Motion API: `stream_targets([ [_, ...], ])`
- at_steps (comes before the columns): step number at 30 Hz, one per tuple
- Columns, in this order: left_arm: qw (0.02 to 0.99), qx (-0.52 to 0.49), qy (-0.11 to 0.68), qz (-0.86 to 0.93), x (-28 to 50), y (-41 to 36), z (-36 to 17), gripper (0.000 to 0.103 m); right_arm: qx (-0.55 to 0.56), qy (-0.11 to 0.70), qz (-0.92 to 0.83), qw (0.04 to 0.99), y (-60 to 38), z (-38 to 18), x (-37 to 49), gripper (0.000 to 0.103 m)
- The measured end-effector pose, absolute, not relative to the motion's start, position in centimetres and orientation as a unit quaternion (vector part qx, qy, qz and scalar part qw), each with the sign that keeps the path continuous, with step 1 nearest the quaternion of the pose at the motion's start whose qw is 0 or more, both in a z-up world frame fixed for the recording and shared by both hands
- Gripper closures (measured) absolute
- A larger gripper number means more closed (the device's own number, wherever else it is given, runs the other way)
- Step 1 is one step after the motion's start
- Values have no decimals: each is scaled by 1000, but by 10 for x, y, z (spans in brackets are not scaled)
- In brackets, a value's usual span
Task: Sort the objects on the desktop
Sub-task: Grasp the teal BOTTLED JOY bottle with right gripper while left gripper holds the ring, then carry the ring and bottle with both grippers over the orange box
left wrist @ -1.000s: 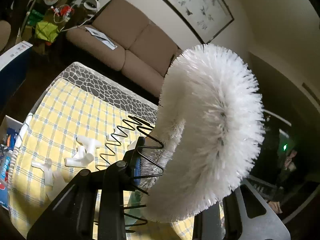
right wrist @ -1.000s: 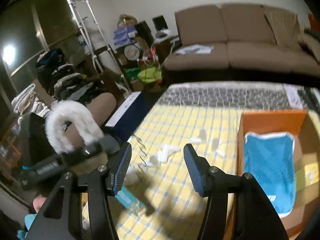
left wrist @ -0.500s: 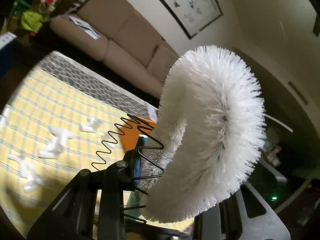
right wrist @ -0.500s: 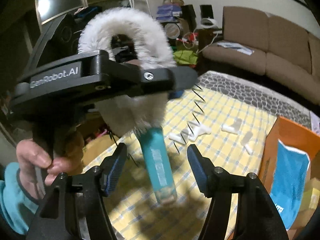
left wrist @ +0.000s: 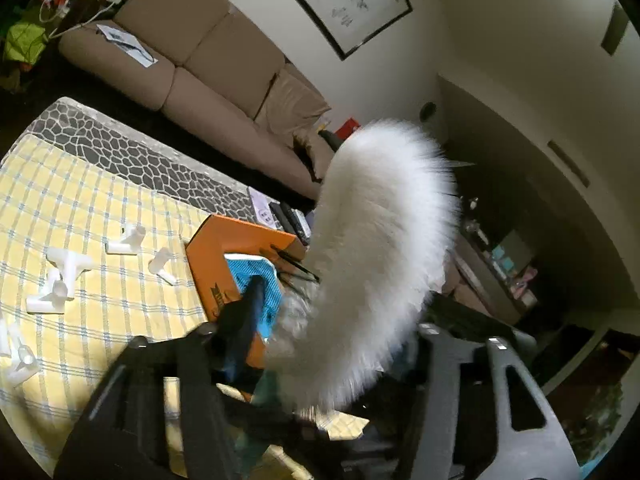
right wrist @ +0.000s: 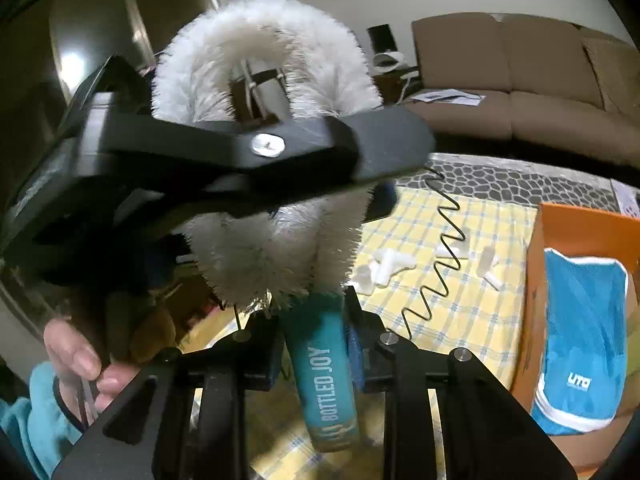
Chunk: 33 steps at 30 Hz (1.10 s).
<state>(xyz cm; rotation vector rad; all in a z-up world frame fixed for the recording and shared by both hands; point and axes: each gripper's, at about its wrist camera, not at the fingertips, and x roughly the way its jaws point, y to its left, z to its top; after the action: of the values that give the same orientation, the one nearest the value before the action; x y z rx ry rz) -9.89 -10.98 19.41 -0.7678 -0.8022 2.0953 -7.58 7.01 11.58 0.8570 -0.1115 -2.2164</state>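
A white looped bottle brush [right wrist: 260, 128] with a teal handle [right wrist: 324, 376] marked BOTTLED JOY hangs above the yellow checked tablecloth [right wrist: 472, 312]. My left gripper [right wrist: 320, 188] is shut across the bristles just above the handle. My right gripper [right wrist: 312, 340] has closed on the teal handle from below. In the left wrist view the brush [left wrist: 384, 264] fills the middle and the left gripper [left wrist: 332, 340] holds it; its black zigzag wire [right wrist: 440, 264] dangles. An orange box [left wrist: 236, 256] holds a blue mesh bag [right wrist: 580, 336].
Several white pipe fittings [left wrist: 68, 272] lie on the tablecloth left of the orange box. A brown sofa [left wrist: 192, 48] stands behind the table. Remotes and a card [left wrist: 280, 216] lie at the far table edge. A hand [right wrist: 80, 364] grips the left tool.
The left gripper carried the brush rightward toward the orange box and in front of the right gripper. The right gripper went from open to closed on the teal handle.
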Motion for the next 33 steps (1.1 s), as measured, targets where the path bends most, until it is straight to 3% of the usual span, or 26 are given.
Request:
stream_targets([
  [4, 376, -297, -316, 819, -98, -113, 195, 48, 336, -93, -864, 362, 96, 116, -86, 80],
  [11, 390, -317, -289, 815, -98, -92, 189, 50, 317, -110, -871, 358, 115, 128, -91, 80],
  [15, 395, -306, -271, 823, -93, -80, 193, 54, 313, -130, -868, 362, 130, 132, -92, 80],
  [20, 409, -289, -303, 811, -91, -75, 194, 62, 303, -147, -866, 370, 145, 136, -88, 79],
  [22, 410, -285, -297, 814, -90, -70, 197, 71, 297, -163, -862, 376, 155, 138, -88, 79],
  [25, 420, -289, -293, 809, -91, -63, 200, 75, 295, -186, -855, 385, 169, 138, -85, 78],
  [33, 443, -315, -336, 769, -105, -47, 185, 75, 297, -225, -848, 377, 193, 132, -90, 78],
])
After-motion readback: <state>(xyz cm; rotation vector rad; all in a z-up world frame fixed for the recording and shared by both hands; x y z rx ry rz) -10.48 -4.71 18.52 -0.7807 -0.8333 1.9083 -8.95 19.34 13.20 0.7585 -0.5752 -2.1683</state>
